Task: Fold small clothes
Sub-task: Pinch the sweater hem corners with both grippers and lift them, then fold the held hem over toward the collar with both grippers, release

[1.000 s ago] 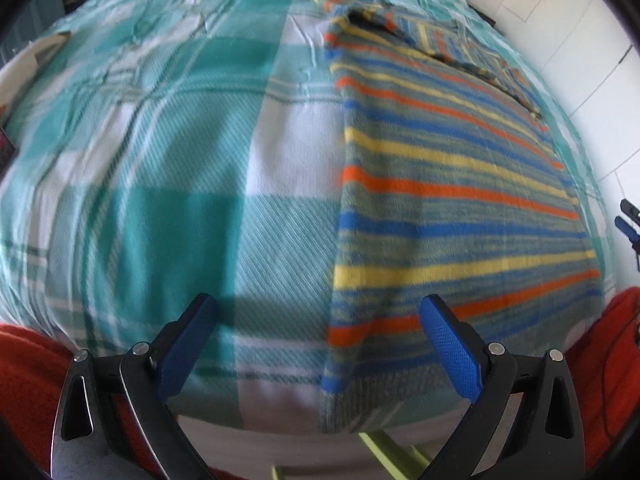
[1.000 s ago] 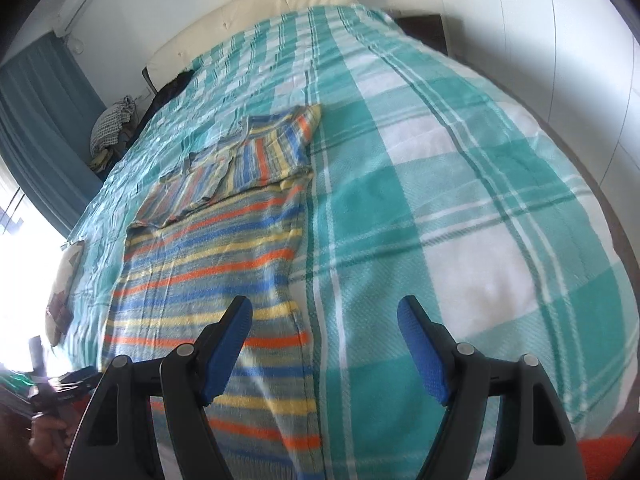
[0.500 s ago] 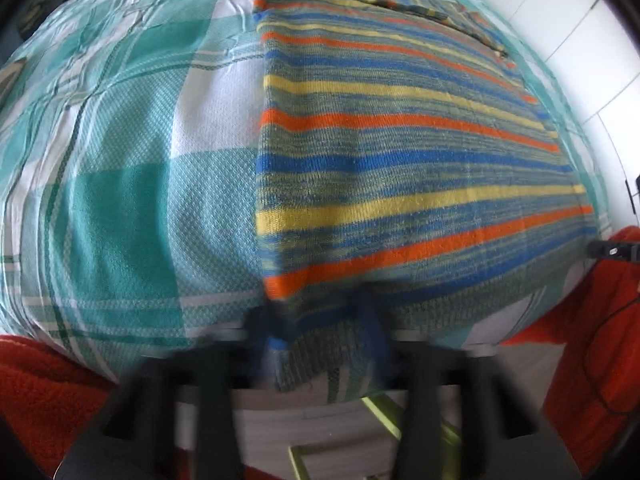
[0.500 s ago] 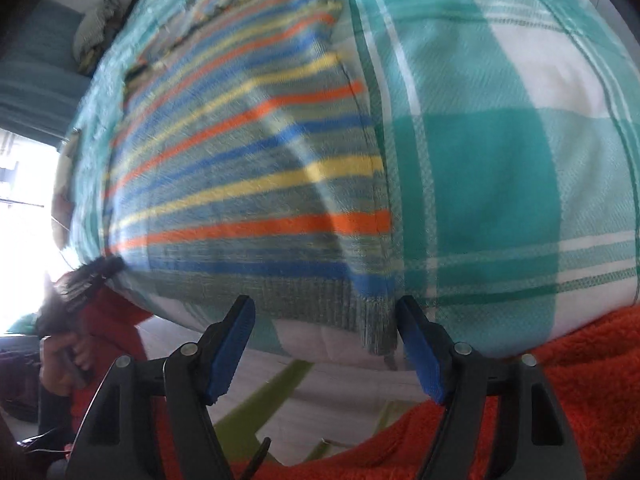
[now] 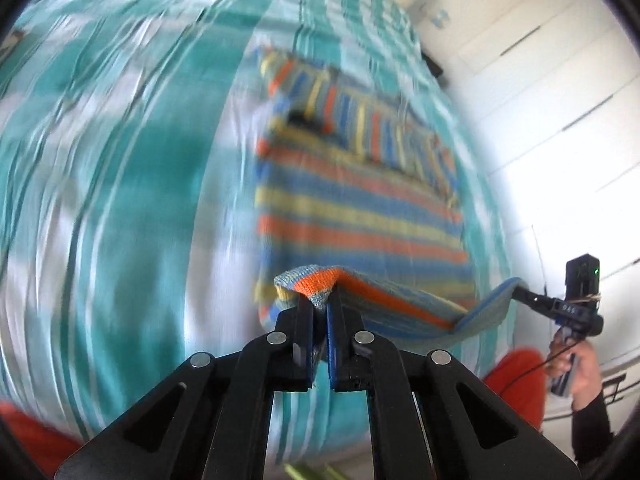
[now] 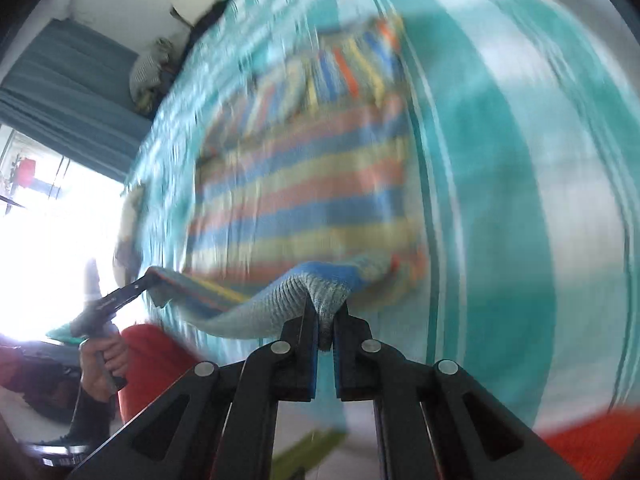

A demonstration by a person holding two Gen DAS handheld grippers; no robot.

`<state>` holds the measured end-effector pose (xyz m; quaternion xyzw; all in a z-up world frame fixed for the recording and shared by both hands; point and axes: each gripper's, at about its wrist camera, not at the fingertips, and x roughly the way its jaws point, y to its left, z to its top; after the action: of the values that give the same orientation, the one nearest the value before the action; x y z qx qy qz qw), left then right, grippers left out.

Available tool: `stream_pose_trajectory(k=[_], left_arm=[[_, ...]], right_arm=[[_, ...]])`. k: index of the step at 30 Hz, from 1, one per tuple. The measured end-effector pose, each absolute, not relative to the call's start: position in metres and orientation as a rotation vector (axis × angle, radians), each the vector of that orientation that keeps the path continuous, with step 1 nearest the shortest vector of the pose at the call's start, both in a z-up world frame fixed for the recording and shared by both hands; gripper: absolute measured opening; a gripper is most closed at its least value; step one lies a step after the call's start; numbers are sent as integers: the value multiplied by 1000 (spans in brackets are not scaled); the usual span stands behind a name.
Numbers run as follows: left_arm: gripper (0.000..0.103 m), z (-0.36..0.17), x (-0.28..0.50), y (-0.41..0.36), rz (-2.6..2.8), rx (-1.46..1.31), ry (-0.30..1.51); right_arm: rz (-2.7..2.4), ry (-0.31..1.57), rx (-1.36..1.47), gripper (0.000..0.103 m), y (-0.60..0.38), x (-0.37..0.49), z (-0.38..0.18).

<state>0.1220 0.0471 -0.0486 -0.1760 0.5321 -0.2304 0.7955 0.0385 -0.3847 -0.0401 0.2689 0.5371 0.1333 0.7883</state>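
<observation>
A striped knit sweater, with orange, blue and yellow bands, lies on a teal and white checked bedspread. My left gripper is shut on the sweater's near left hem corner and holds it lifted off the bed. My right gripper is shut on the near right hem corner, also lifted. The hem sags between the two grippers. The right gripper also shows in the left wrist view, and the left gripper in the right wrist view. Both views are blurred.
An orange blanket lies at the near edge of the bed. White wardrobe doors stand on the right. A teal curtain and a bright window are on the left. A pile of clothes sits at the far end.
Both grippers have closed on the sweater's near hem corners and lifted the hem off the bed. The views have swung upward and now blur with motion.
</observation>
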Motion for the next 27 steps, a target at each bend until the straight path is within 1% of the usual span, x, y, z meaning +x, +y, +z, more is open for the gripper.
stream_pose_trajectory(k=[4, 8, 9, 10, 11, 12, 13, 14, 16, 18, 20, 21, 22, 24, 25, 26, 27], left_arm=[[3, -40, 221, 30, -458, -352, 1111], [4, -41, 313, 11, -403, -292, 1090], [6, -42, 340, 2, -386, -288, 1074], [15, -46, 353, 5, -362, -292, 1059], [26, -51, 363, 7, -328, -299, 1059], [53, -57, 374, 8, -282, -311, 1075], [63, -60, 380, 13, -245, -336, 1077], [63, -60, 378, 17, -240, -365, 1053], [63, -56, 366, 28, -272, -407, 1016], [63, -49, 345, 26, -319, -386, 968], [68, -44, 318, 12, -410, -304, 930], [73, -46, 305, 1, -456, -251, 932], [75, -52, 291, -11, -499, -190, 948], [76, -76, 273, -32, -514, -65, 1018], [74, -97, 267, -38, -465, 15, 1090], [64, -114, 262, -35, -418, 55, 1158], [62, -120, 255, -28, -409, 49, 1182]], right_arm=[[255, 1061, 562, 6, -404, 123, -23], [199, 1012, 553, 6, -421, 226, -24], [181, 988, 572, 6, -427, 255, -29], [197, 954, 605, 6, -433, 276, -34], [216, 914, 627, 11, -437, 297, -39], [194, 896, 625, 27, -442, 308, -45], [146, 887, 631, 38, -447, 316, -51], [122, 879, 658, 44, -447, 321, -56], [145, 865, 676, 44, -444, 315, -60], [191, 855, 605, 44, -433, 300, -56], [266, 867, 496, 44, -421, 280, -50], [321, 881, 421, 44, -408, 269, -50], [372, 900, 353, 44, -396, 262, -52], [469, 973, 242, 43, -371, 243, -66], [474, 1010, 214, 43, -367, 236, -77], [433, 1097, 159, 42, -364, 225, -94], [374, 1177, 110, 39, -366, 214, -109]])
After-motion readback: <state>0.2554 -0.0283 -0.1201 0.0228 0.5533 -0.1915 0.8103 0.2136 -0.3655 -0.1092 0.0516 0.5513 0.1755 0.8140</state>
